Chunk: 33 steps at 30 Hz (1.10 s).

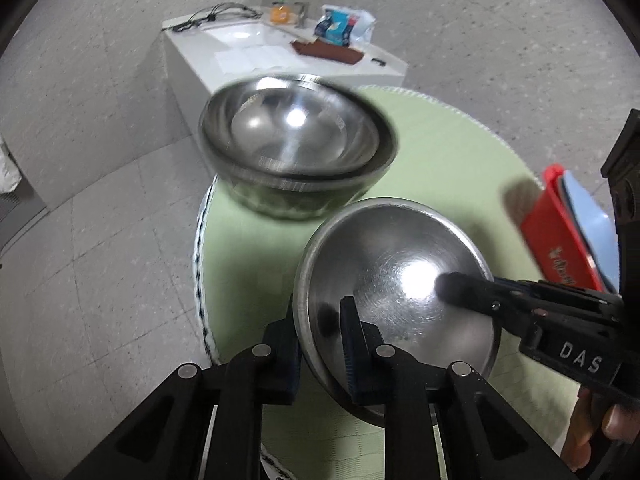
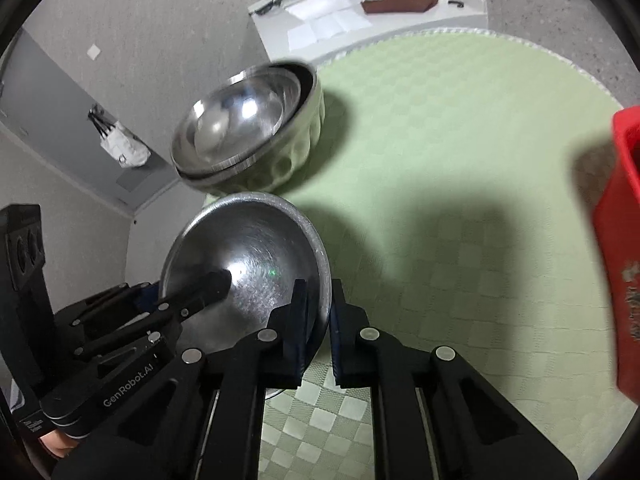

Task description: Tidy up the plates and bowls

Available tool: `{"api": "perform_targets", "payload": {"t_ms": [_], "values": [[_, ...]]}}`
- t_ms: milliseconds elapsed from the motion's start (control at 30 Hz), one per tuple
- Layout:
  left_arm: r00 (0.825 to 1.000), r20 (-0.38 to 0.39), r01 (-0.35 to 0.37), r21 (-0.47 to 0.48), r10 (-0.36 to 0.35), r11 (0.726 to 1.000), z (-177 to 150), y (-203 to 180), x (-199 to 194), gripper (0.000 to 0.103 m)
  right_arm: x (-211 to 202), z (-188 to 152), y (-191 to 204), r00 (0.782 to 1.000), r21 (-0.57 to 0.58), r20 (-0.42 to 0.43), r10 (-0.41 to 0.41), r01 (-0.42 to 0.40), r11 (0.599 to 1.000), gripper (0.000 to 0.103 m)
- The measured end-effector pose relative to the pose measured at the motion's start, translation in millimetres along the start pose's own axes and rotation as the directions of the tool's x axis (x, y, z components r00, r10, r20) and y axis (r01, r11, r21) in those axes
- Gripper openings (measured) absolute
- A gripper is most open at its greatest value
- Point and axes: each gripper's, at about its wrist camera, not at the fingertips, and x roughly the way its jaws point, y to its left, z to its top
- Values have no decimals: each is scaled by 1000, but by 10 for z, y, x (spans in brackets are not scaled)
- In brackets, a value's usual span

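Note:
A small shallow steel bowl (image 1: 392,264) (image 2: 256,248) is tilted over the green tablecloth (image 1: 440,152) (image 2: 440,160). My left gripper (image 1: 320,308) is shut on its near rim, one finger inside and one outside. My right gripper (image 2: 319,286) is shut on the opposite rim of the same bowl. In the left wrist view a right finger (image 1: 460,290) lies inside the bowl. In the right wrist view a left finger (image 2: 208,286) does the same. Beyond it stands a stack of larger steel bowls (image 1: 296,148) (image 2: 248,128), nested in a dimpled one.
A red rack (image 1: 560,240) (image 2: 624,240) with blue plates stands at the right of the round table. The stack sits near the table's left edge, with floor below. A white counter (image 1: 248,56) (image 2: 360,20) with clutter lies behind.

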Motion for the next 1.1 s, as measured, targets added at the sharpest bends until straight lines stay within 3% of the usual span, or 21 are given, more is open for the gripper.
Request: {"api": "perform_targets", "payload": {"t_ms": [233,433,733,1100], "values": [[994,95,44,28,-46,999,380,116,-310,14,-390,369,182,994,-13,114,2,-1,1000,9],[992,120,26,41,-30,999,697,388,-323,14,-274,707,366,989,-16,143,-36,39,999,9],[999,38,28,81,-32,996,1017,683,52,14,80,925,463,988,25,116,-99,96,995,10],[999,-24,50,152,-46,987,1328,736,416,15,292,978,445,980,77,85,-178,172,982,11]]}}
